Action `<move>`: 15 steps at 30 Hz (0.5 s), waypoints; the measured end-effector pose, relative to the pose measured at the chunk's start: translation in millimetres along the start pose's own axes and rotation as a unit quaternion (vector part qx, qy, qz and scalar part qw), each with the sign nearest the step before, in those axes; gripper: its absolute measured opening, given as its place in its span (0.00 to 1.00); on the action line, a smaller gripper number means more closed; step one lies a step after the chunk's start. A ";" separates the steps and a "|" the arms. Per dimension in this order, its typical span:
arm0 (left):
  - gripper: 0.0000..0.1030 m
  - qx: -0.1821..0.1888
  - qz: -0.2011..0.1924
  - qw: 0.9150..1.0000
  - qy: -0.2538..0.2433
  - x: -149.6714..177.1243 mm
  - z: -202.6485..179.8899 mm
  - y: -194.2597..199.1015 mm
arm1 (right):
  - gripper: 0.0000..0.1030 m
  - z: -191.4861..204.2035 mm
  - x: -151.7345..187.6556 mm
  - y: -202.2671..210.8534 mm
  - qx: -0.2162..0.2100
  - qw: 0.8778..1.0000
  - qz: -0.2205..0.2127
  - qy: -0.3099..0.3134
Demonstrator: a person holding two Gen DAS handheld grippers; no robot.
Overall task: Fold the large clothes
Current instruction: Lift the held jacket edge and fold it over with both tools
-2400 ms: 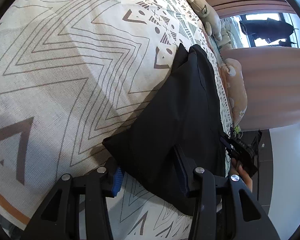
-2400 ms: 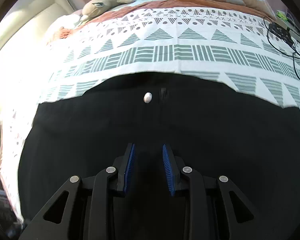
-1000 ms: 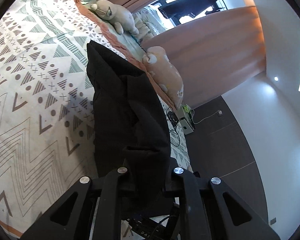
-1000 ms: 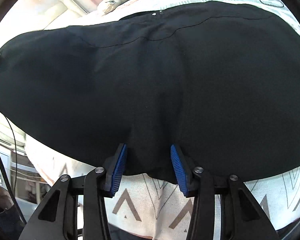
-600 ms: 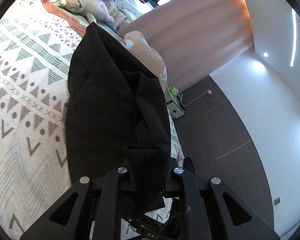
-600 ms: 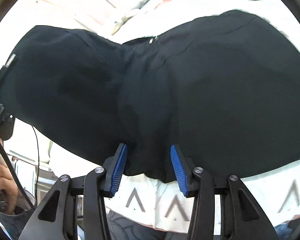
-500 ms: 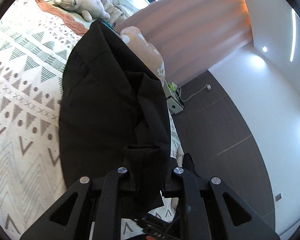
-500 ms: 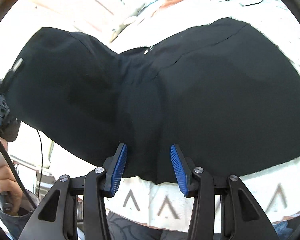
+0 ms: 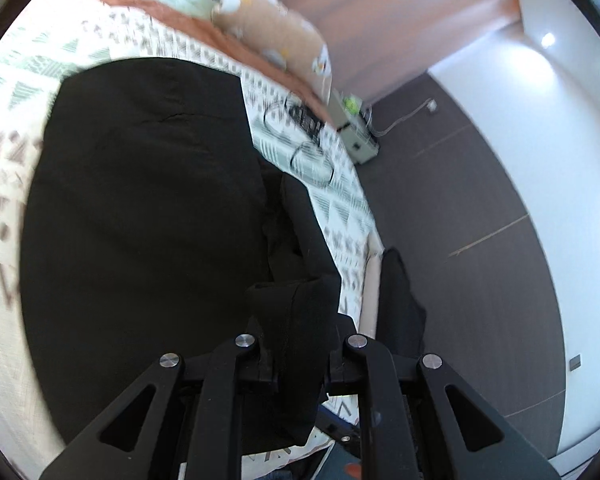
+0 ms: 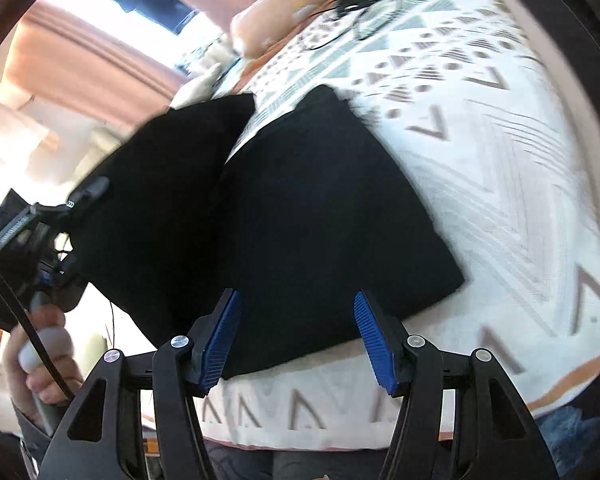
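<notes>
A large black garment (image 9: 140, 208) lies spread on the patterned bed cover (image 9: 4, 320). My left gripper (image 9: 300, 344) is shut on a bunched fold of it, and the fabric hangs down between the fingers. In the right wrist view the black garment (image 10: 324, 208) lies doubled over on the bed cover (image 10: 520, 184), while a lifted flap (image 10: 160, 184) runs left toward a hand (image 10: 40, 344) that grips the other tool's handle. My right gripper (image 10: 298, 340) has its jaws opening. The garment's near edge lies between the blue pads (image 10: 220, 336), which stand clear of it.
A tan plush toy (image 9: 276, 28) lies at the head of the bed, with black cables (image 9: 304, 140) on the cover near it. Beyond the bed's right edge are a dark floor (image 9: 460, 208) and a small white box (image 9: 360, 140). Pink curtains (image 10: 80, 60) hang behind.
The right gripper's jaws have widened and let go of the black fabric they pinched. Both grippers swept across the bed, and the garment now lies doubled over. The left gripper keeps its hold.
</notes>
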State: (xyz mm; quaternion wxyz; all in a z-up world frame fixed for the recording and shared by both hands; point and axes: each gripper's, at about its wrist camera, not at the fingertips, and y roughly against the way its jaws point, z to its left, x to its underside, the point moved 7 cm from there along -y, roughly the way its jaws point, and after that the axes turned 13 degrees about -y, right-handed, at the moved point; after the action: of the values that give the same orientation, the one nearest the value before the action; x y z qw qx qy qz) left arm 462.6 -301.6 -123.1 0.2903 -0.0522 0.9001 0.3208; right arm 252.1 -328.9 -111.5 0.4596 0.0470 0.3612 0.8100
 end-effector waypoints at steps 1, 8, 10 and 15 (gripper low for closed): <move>0.15 -0.001 0.011 1.000 0.001 4.8 -2.5 -9.8 | 0.56 -10.5 -4.5 6.1 0.001 1.000 -0.003 -0.005; 0.15 0.005 0.060 0.998 -0.018 33.2 -31.8 -52.5 | 0.56 -35.0 -9.2 28.3 -0.004 0.999 -0.027 -0.038; 0.15 0.009 0.070 0.997 -0.022 36.9 -39.2 -62.8 | 0.56 -35.5 -7.6 34.3 -0.004 0.998 -0.036 -0.044; 0.15 0.006 0.092 0.996 -0.013 37.7 -42.8 -85.4 | 0.56 -35.3 2.8 58.1 -0.003 0.998 -0.045 -0.045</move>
State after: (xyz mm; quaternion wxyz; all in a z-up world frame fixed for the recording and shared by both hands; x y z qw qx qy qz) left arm 434.5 -391.5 -164.0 0.2715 0.0371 0.8990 0.3417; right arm 194.8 -364.2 -101.7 0.5118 0.0661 0.3394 0.7865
